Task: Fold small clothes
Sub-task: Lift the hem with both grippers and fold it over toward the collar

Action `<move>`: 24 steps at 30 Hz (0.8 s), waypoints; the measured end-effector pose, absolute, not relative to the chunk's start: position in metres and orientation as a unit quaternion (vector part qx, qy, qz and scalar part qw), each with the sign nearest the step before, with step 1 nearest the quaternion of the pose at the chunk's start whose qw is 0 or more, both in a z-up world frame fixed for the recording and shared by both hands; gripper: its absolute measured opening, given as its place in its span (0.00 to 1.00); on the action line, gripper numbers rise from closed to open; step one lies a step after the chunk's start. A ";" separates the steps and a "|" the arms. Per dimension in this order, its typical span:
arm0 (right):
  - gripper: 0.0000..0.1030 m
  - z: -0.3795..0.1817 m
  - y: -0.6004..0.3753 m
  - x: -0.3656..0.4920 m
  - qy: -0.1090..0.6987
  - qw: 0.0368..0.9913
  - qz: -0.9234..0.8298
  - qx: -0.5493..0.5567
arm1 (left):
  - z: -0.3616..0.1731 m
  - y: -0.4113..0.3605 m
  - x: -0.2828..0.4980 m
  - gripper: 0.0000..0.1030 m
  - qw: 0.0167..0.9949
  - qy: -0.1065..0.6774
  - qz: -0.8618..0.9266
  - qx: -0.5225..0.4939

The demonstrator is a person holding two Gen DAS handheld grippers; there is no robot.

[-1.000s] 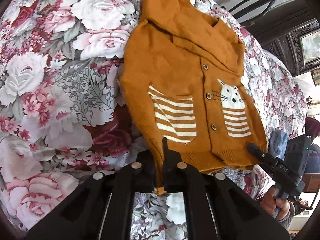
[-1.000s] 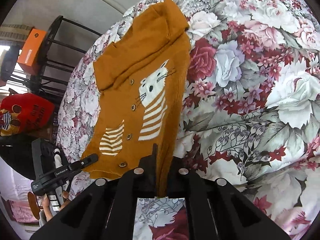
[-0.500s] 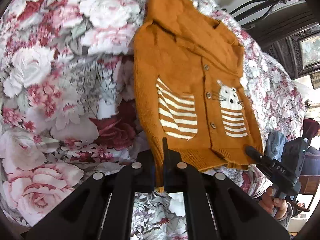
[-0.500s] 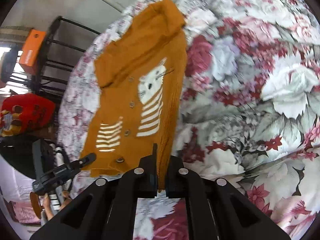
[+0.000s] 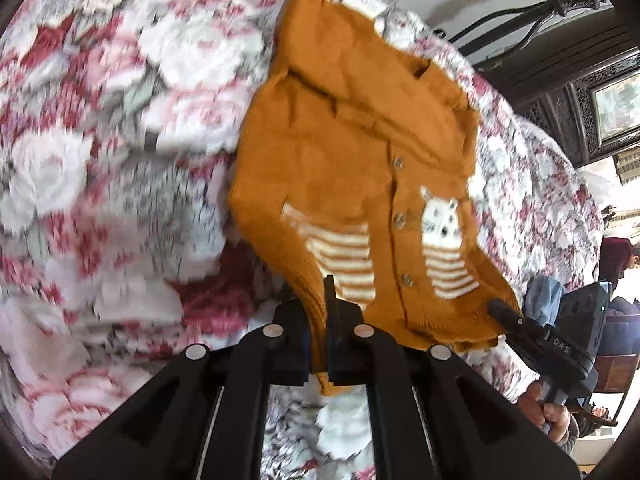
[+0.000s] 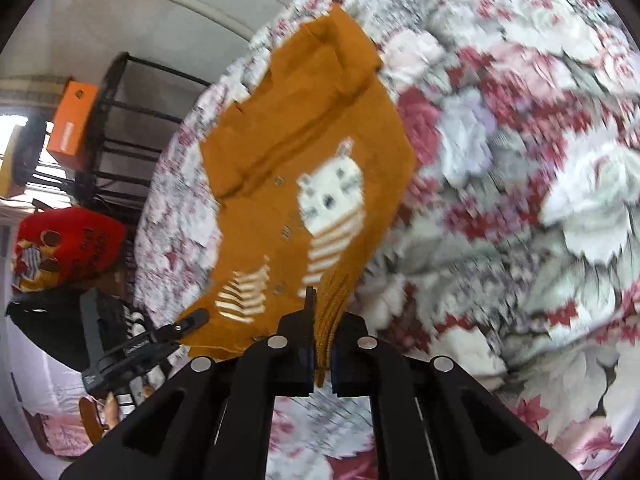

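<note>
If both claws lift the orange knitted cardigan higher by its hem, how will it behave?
The orange cardigan will probably sag between the left claw and the right claw, since its hem already droops. The thick ribbed knit probably resists slipping. It looks light.

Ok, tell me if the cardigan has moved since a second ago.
Yes. The cardigan has slid right over the floral sheet, its hem lifted by both grippers.

Both wrist views angled down, close, somewhat blurred, sharing the cardigan on floral bedspread
</note>
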State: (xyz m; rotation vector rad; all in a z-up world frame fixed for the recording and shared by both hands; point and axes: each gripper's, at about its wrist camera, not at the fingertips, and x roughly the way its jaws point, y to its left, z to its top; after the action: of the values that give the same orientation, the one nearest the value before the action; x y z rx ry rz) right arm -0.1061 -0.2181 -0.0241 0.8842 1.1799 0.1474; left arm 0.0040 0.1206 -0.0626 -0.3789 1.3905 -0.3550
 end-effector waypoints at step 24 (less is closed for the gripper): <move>0.06 -0.005 -0.243 0.012 0.502 0.740 0.064 0.443 | -0.028 0.096 0.119 0.04 0.782 0.581 -0.148 -0.172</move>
State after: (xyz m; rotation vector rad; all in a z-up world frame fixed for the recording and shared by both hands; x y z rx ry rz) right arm 0.0116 -0.2428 -0.0047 0.9714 1.1001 0.1412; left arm 0.1192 0.0958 -0.0281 -0.3717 1.2542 -0.3188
